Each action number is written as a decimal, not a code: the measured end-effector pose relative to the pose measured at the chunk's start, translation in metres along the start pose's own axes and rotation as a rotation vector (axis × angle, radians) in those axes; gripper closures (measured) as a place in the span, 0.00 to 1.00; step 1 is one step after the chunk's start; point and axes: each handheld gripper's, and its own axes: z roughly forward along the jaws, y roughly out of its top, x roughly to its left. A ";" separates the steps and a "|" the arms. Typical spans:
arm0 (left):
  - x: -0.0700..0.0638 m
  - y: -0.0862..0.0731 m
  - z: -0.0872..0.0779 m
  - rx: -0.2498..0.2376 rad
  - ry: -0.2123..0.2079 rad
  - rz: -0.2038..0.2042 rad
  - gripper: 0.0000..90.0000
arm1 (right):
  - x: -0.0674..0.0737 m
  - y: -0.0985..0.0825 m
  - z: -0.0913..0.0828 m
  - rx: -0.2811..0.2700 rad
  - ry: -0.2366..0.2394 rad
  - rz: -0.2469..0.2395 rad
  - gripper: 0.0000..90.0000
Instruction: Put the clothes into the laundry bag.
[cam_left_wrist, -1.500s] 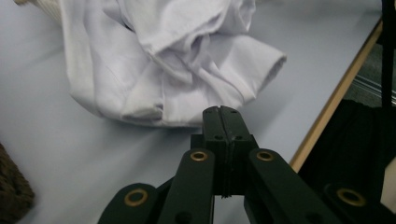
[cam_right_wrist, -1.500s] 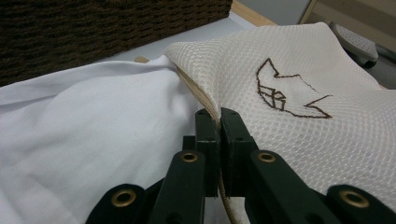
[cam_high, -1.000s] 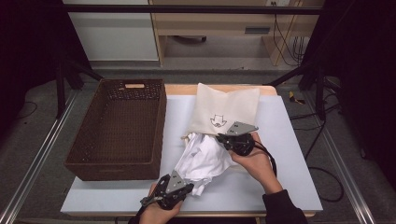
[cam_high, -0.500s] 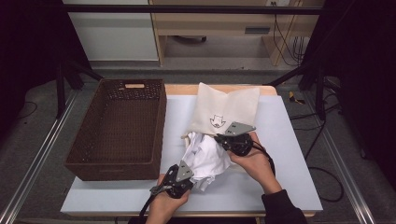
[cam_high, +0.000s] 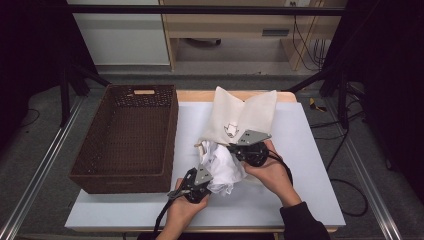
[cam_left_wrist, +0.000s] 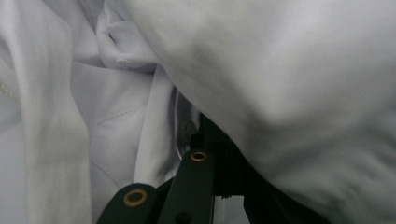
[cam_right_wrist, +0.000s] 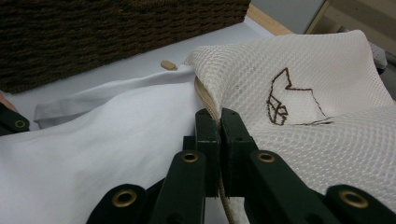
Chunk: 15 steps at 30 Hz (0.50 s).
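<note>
High view: we see an evenly lit worktop (cam_high: 310, 150) under overhead light, dark surroundings at both sides, and only soft, short shadows under the hands. No glare; the picture is slightly soft overall.

Left gripper view: we get white cloth (cam_left_wrist: 280, 70) pressed close ahead of the fingers (cam_left_wrist: 198, 177), mostly out of focus, greyish and dim, with a dark shadow just right of the fingers. The folds left of the fingers are a bit sharper.

Right gripper view: we find it bright and well focused; the mesh bag (cam_right_wrist: 303, 112) weave right of the fingers (cam_right_wrist: 208, 140) is crisp, the white cloth left of them nearly blown out, and the basket (cam_right_wrist: 116, 32) beyond is dark.
</note>
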 end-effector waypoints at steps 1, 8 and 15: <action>0.000 0.001 0.001 -0.002 -0.001 -0.003 1.00 | 0.001 0.000 0.000 0.002 0.000 0.002 0.97; 0.004 0.010 0.010 -0.016 0.000 -0.005 1.00 | 0.004 0.002 -0.001 0.004 0.008 -0.009 0.97; 0.010 0.014 0.016 -0.031 0.006 -0.026 1.00 | 0.005 0.004 -0.005 0.003 0.015 -0.009 0.97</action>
